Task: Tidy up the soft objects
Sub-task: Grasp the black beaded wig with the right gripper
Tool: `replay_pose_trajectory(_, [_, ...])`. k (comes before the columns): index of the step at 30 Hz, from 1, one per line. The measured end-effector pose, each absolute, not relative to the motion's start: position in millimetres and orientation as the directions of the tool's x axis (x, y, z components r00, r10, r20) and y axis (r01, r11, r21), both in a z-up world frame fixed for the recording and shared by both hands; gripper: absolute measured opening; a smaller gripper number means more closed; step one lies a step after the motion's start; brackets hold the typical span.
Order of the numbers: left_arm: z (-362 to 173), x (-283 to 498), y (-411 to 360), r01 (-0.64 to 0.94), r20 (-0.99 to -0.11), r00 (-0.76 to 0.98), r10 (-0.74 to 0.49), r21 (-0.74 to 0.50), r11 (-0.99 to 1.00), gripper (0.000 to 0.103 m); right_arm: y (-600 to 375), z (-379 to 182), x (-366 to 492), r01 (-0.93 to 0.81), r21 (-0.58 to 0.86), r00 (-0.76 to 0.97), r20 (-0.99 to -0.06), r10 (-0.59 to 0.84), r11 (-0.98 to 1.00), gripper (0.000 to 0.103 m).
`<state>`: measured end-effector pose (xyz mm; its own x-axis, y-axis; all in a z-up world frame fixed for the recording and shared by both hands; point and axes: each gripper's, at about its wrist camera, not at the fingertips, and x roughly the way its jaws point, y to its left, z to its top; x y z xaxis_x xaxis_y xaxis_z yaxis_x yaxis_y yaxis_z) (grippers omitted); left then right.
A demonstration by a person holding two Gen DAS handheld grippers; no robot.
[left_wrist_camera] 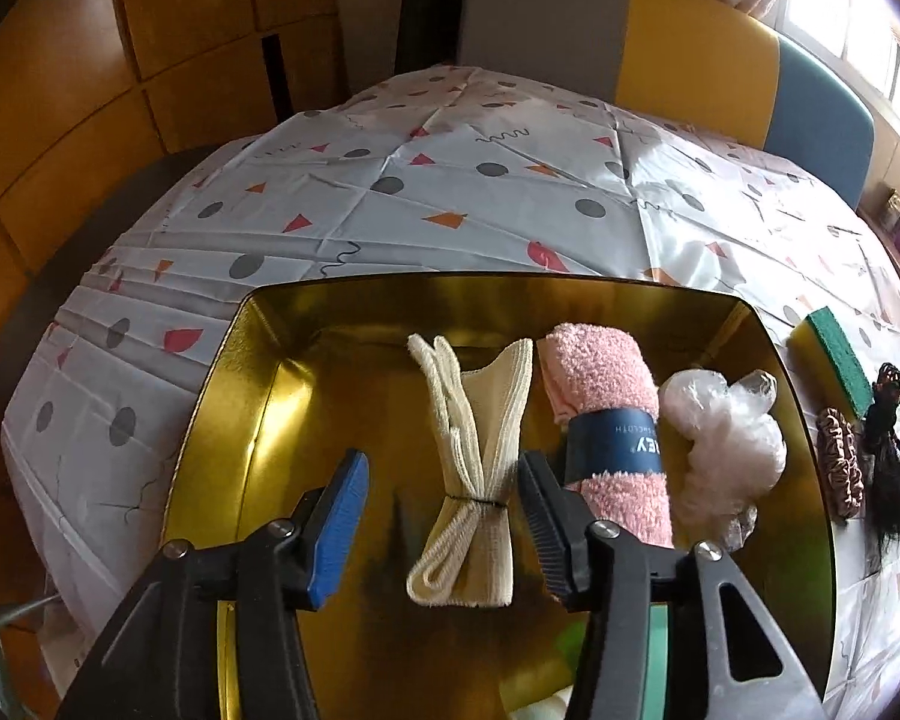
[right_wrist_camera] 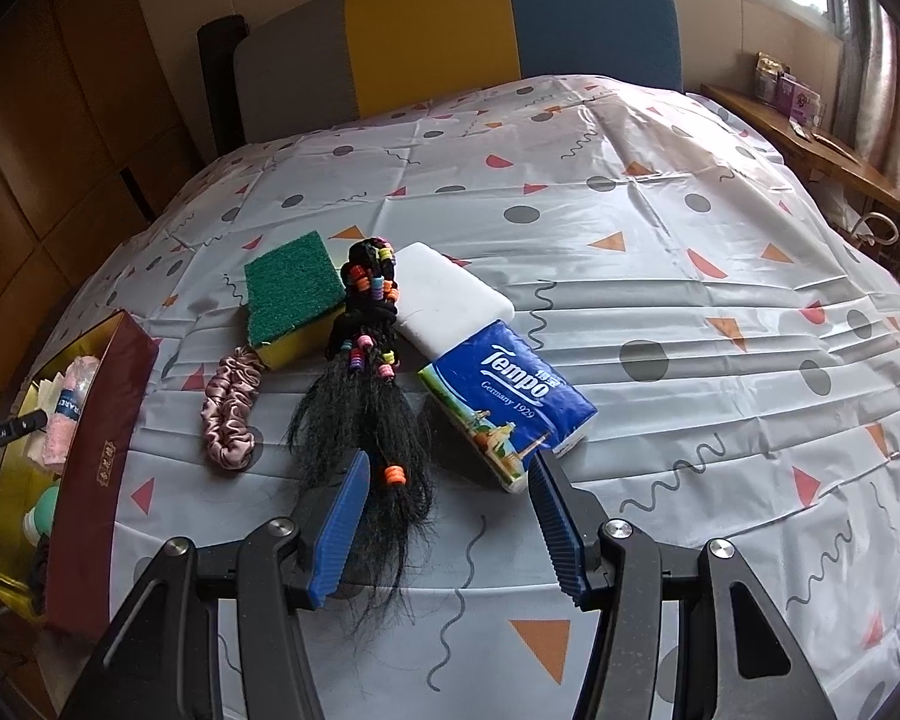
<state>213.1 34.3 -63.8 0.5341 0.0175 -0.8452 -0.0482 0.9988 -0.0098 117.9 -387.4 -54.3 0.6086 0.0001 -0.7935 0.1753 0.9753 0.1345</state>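
Hairpiece [right_wrist_camera: 363,414] lies lengthwise between the released right tool [right_wrist_camera: 450,516], loose strands toward it; left tool [left_wrist_camera: 444,525] likewise released.

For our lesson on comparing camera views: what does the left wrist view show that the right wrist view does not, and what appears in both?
Only the left wrist view shows the cream cloth bundle and the clear plastic bag in the gold box, under the open left hand-held gripper.

Only the right wrist view shows the Tempo tissue pack, the white block and the open right hand-held gripper.

Both show the pink towel, green sponge, pink scrunchie and black hairpiece.
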Motion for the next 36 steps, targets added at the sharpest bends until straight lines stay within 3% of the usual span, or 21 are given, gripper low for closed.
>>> replay_pose_trajectory(8, [-49.1,191.2,37.0,-0.077,-0.824,0.565,0.046,0.003,0.997,0.058,-363.6,-41.8,144.8,0.104,0.129,0.641,-0.767,0.033,0.986,0.056])
replay_pose_trajectory(15, [-32.3,161.3,33.7,-0.052,-0.795,0.604,0.045,0.016,0.998,0.058,-336.4,-72.7,199.3,0.059,0.057,0.549,-0.836,0.015,0.997,0.056])
replay_pose_trajectory(16, [-29.9,156.9,32.2,-0.047,-0.790,0.611,0.046,0.021,0.999,0.058,-333.5,-79.4,205.2,0.056,0.045,0.529,-0.849,0.009,0.997,0.053])
replay_pose_trajectory(18, [-25.1,146.6,29.0,-0.032,-0.782,0.622,0.039,0.024,0.999,0.058,-329.8,-93.0,213.1,0.052,0.021,0.478,-0.878,-0.006,0.998,0.020])
replay_pose_trajectory(24, [-14.8,118.4,22.8,-0.013,-0.754,0.656,0.027,0.025,1.000,0.059,-325.0,-96.9,200.0,0.051,0.051,0.473,-0.881,0.020,0.997,0.014])
replay_pose_trajectory(36, [-9.4,77.5,18.7,0.018,-0.736,0.676,-0.040,-0.038,0.999,0.059,-311.8,-98.1,154.4,0.057,0.137,0.450,-0.888,0.097,0.989,0.014])
